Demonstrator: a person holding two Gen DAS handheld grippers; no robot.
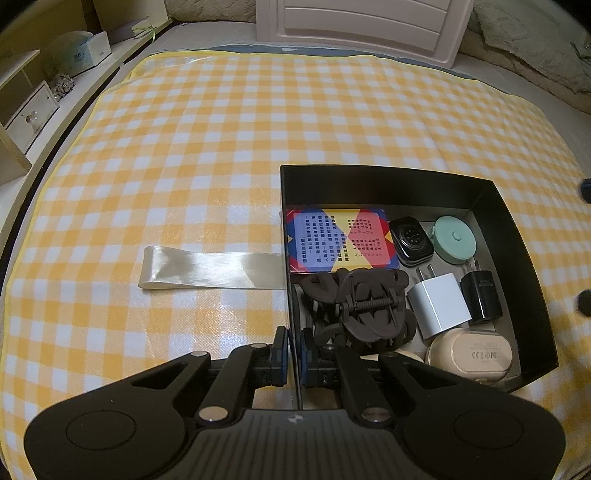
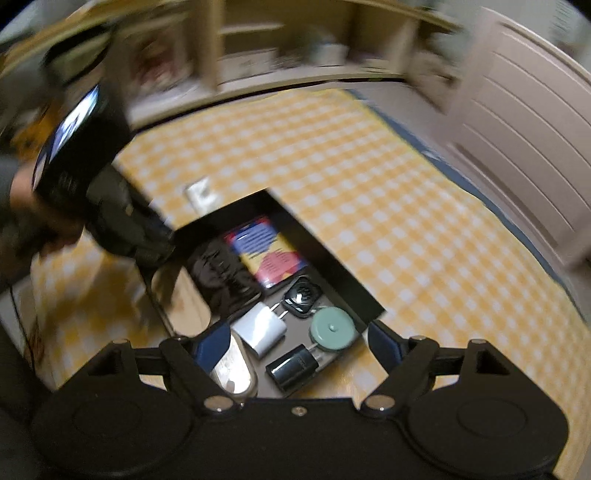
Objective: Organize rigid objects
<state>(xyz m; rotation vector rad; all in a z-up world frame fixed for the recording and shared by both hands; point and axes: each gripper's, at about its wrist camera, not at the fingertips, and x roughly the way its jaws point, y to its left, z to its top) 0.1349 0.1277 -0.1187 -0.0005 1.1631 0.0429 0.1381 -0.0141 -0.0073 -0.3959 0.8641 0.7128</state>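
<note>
An open black box (image 1: 388, 173) lies on the yellow checked cloth. It holds a colourful card pack (image 1: 340, 240), a brown hair claw (image 1: 365, 306), a black watch (image 1: 410, 240), a mint round case (image 1: 456, 238), a white charger (image 1: 439, 302), a black charger (image 1: 482, 295) and a beige earbud case (image 1: 476, 354). My left gripper (image 1: 293, 349) is shut on the box's left wall. My right gripper (image 2: 299, 343) hangs open above the box (image 2: 332, 266), over the white charger (image 2: 262, 328) and mint case (image 2: 332, 328), holding nothing.
A cream satin ribbon (image 1: 210, 271) lies flat on the cloth left of the box. Shelves with a small drawer unit (image 1: 33, 114) run along the left; a white panel (image 1: 362, 26) stands at the far edge. A hand (image 2: 33, 210) holds the left gripper.
</note>
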